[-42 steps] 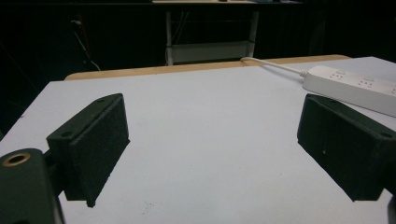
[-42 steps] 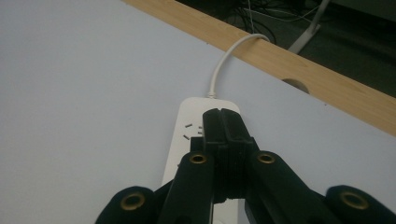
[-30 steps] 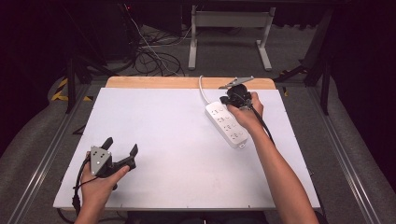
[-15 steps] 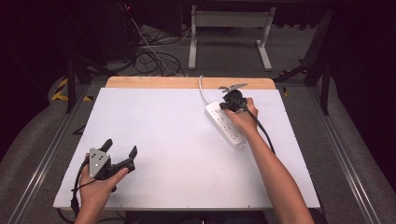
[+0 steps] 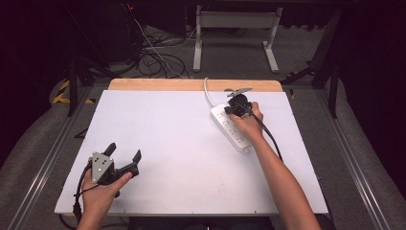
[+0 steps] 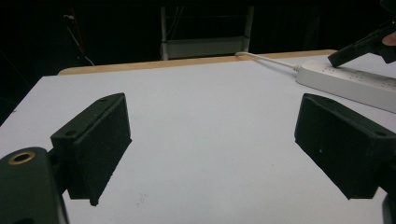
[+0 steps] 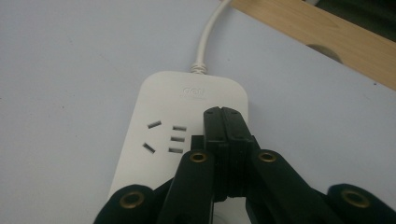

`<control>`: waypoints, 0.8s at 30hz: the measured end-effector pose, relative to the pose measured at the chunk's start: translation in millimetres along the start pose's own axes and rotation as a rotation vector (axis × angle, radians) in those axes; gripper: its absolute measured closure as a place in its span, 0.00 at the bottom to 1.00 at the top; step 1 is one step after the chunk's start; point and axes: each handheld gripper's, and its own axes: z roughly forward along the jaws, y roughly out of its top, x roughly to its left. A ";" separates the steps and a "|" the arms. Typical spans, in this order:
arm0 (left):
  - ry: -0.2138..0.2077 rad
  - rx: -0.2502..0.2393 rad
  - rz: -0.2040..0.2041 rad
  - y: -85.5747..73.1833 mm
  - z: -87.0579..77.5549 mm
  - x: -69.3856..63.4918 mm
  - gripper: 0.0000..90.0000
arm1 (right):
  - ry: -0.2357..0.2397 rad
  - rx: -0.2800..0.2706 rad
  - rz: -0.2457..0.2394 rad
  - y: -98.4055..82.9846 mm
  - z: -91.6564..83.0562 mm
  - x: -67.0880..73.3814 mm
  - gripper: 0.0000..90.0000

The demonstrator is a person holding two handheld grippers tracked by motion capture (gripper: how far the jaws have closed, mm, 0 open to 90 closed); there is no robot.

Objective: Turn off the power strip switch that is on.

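Observation:
A white power strip (image 5: 231, 127) lies slantwise at the back right of the white table (image 5: 182, 143), its white cord (image 5: 208, 92) running off the far edge. My right gripper (image 5: 231, 108) is shut with nothing between its jaws, tips down on the strip's cord end. In the right gripper view the closed jaws (image 7: 223, 122) rest on the power strip (image 7: 159, 140) beside its socket holes, just below the cord (image 7: 208, 37). My left gripper (image 5: 123, 154) stands open near the front left corner, holding nothing. The left gripper view looks between its own pads (image 6: 100, 140) towards the power strip (image 6: 350, 84).
A bare wooden strip (image 5: 191, 85) edges the far side of the table. Beyond it are tangled cables (image 5: 153, 57) and a metal stand (image 5: 234, 28) on the floor. Metal rails (image 5: 43, 158) run along both sides.
My right gripper has shifted a little towards the strip's cord end and lowered onto it. The left gripper has stayed put.

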 end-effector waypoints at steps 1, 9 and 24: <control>0.000 0.000 0.000 0.0 0.0 0.0 0.12 | 0.000 0.000 0.000 0.0 0.0 0.0 1.00; 0.000 0.004 -0.003 -0.1 -0.2 0.5 0.12 | -0.008 -0.012 0.014 -3.1 -0.9 -1.9 1.00; 0.000 0.004 -0.007 -0.5 0.2 0.3 0.12 | -0.044 -0.004 -0.008 -0.4 0.8 5.3 1.00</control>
